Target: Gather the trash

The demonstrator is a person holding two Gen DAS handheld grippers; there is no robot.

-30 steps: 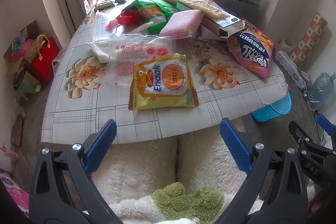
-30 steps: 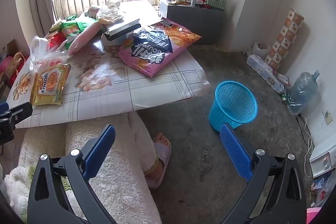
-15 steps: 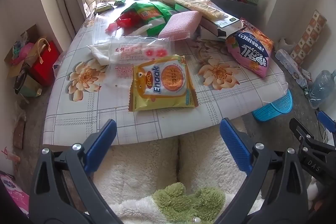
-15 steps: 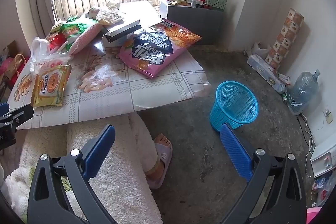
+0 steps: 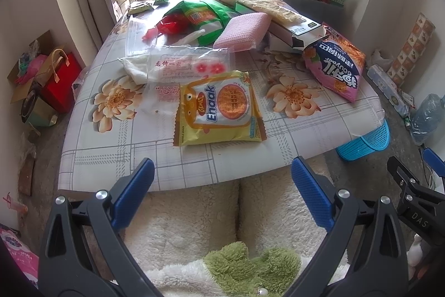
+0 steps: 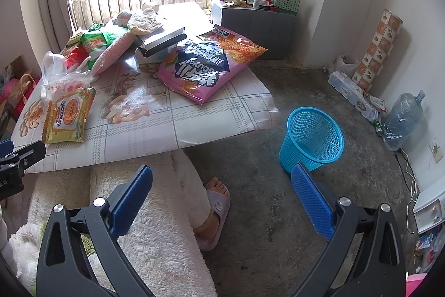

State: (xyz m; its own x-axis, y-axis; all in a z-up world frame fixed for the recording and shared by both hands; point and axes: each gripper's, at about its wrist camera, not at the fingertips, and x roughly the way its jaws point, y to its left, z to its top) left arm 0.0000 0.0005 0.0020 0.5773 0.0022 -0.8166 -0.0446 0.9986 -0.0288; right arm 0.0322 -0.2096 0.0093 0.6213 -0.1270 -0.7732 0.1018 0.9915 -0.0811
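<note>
We saw nothing collected: blue basket (image 6: 311, 141) looked empty, yellow Enaak packet (image 5: 219, 109) and pink snack bag (image 5: 338, 66) remained on table (image 5: 111, 152). Left gripper (image 5: 222, 195) and right gripper (image 6: 222, 195) hovered near, both agape, empty.

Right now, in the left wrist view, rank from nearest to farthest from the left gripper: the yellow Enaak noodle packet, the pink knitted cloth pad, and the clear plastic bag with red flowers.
From the left gripper, jaws open:
1. Yellow Enaak noodle packet, straight ahead near the table's front edge.
2. Clear plastic bag with red flowers, just behind the packet, slightly left.
3. Pink knitted cloth pad, farther back, slightly right, leaning against the clutter.
</note>
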